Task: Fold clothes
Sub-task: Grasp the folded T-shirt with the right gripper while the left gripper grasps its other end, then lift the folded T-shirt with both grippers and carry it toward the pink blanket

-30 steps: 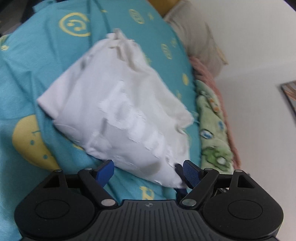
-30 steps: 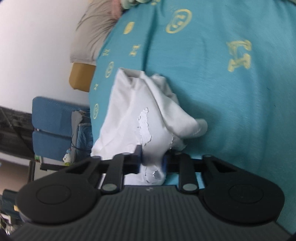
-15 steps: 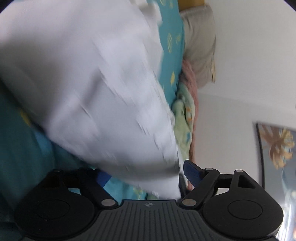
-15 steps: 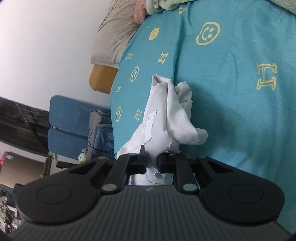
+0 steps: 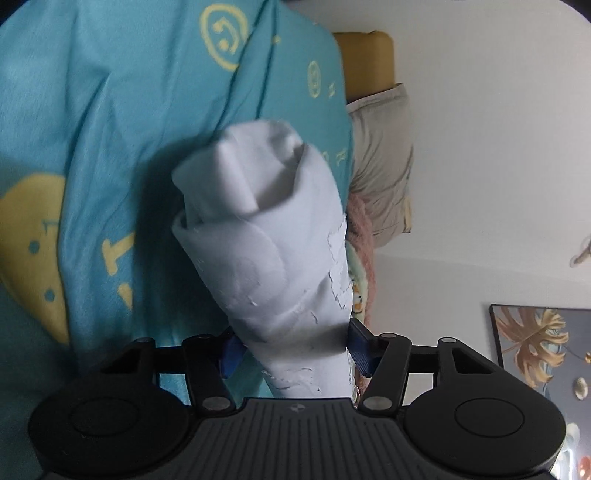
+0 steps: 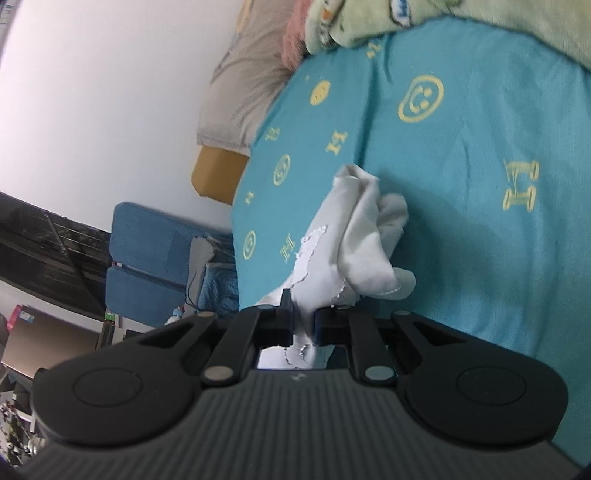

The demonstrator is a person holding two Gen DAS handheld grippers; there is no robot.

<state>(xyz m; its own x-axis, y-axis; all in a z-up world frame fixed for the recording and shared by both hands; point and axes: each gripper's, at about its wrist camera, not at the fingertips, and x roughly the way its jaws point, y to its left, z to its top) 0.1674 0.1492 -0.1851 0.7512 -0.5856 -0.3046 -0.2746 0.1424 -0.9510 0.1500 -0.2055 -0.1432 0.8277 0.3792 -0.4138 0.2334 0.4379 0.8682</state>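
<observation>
**Both grippers on the white garment, lifted off the bed**

Our left gripper [image 5: 293,349] has just been closing its fingers around the white garment [image 5: 273,258], and the bunched cloth now fills the gap between the 2 blue pads [image 5: 360,347], which press on its sides. A second ago those fingers stood wide apart with the garment lying spread on the bed beyond them; now the cloth hangs gathered into a loose roll in front of the camera. Our right gripper [image 6: 304,325] has its fingers nearly closed, pinching a narrow part of the same garment, as it did a second ago.

We judge that the garment is now held at 2 places and lifted clear of the blue bedsheet [image 5: 110,110], ready to be shaken out or laid flat for a fold. No fold is made yet.

Counting: 1 white garment, 2 grippers, 1 blue sheet with yellow smiley faces, 1 grey pillow [image 6: 243,85], 1 green blanket [image 6: 388,22] at the far end of the bed, 1 framed picture [image 5: 535,350] on the wall.
</observation>
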